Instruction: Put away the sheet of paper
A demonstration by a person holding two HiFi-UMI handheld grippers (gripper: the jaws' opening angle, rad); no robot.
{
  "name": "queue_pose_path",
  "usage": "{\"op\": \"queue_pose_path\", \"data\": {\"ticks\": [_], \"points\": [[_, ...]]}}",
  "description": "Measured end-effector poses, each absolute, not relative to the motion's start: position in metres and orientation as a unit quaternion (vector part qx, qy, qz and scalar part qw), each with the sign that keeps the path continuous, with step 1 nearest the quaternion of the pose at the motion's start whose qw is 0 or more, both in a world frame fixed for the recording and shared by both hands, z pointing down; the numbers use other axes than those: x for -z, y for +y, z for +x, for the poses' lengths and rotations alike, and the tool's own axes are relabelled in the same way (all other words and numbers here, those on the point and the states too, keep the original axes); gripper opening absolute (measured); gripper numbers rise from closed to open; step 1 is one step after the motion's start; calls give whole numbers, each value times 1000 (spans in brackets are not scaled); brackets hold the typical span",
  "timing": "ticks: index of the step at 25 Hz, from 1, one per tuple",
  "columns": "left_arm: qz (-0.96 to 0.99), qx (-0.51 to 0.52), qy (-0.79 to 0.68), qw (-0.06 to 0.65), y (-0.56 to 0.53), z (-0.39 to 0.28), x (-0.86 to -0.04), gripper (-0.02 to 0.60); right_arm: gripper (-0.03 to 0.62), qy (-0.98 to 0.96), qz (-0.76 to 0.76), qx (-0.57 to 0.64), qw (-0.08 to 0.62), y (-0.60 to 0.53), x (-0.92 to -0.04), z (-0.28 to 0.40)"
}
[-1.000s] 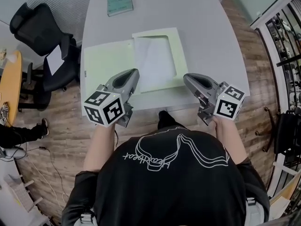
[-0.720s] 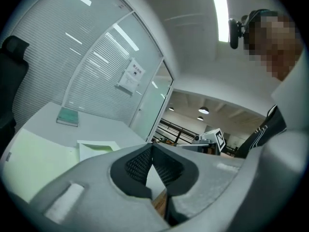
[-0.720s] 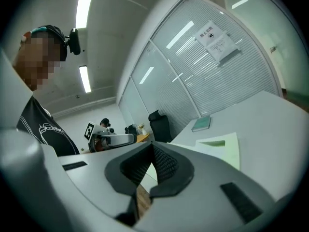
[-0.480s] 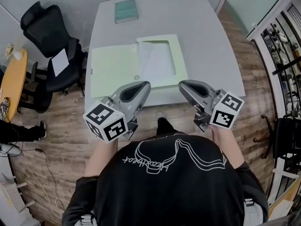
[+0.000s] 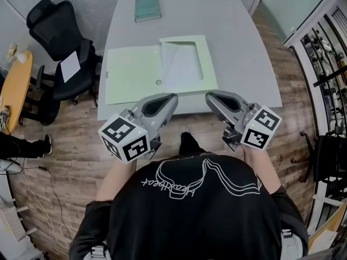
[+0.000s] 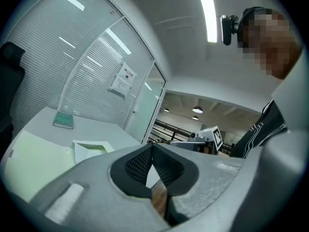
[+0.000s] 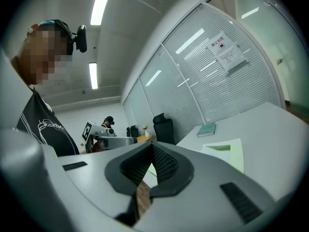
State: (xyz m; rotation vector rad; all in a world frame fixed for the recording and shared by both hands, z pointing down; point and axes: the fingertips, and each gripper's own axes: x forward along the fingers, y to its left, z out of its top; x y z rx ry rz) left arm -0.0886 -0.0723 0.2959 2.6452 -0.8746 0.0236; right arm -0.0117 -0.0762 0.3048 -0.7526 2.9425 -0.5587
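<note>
An open pale green folder (image 5: 133, 75) lies on the grey table (image 5: 238, 42). A white sheet of paper (image 5: 181, 69) sits in the pocket of its right half. Both grippers hang in front of the person's chest, off the table's near edge and apart from the folder. My left gripper (image 5: 172, 97) is shut with nothing in it; its pads meet in the left gripper view (image 6: 152, 146). My right gripper (image 5: 209, 96) is likewise shut and empty in the right gripper view (image 7: 152, 146). The folder (image 6: 29, 163) shows low and left of the left jaws, and the folder (image 7: 227, 151) shows right of the right jaws.
A teal book (image 5: 147, 8) lies at the table's far edge. A black office chair (image 5: 54, 42) with a paper on its seat stands left of the table. Shelving (image 5: 331, 64) lines the right side. Wooden floor lies between the table and the person.
Both grippers have risen and drawn back from over the table's near edge towards the person's chest, their tips closer together. The folder and sheet have not moved.
</note>
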Motion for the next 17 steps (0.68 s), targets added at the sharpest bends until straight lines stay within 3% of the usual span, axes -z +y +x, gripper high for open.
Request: {"op": "queue_pose_path", "data": {"ticks": [17], "points": [[938,-19,-305,164,-66,-82,-299,11,6,956,-229,183,21,-75,-310,-15]]}}
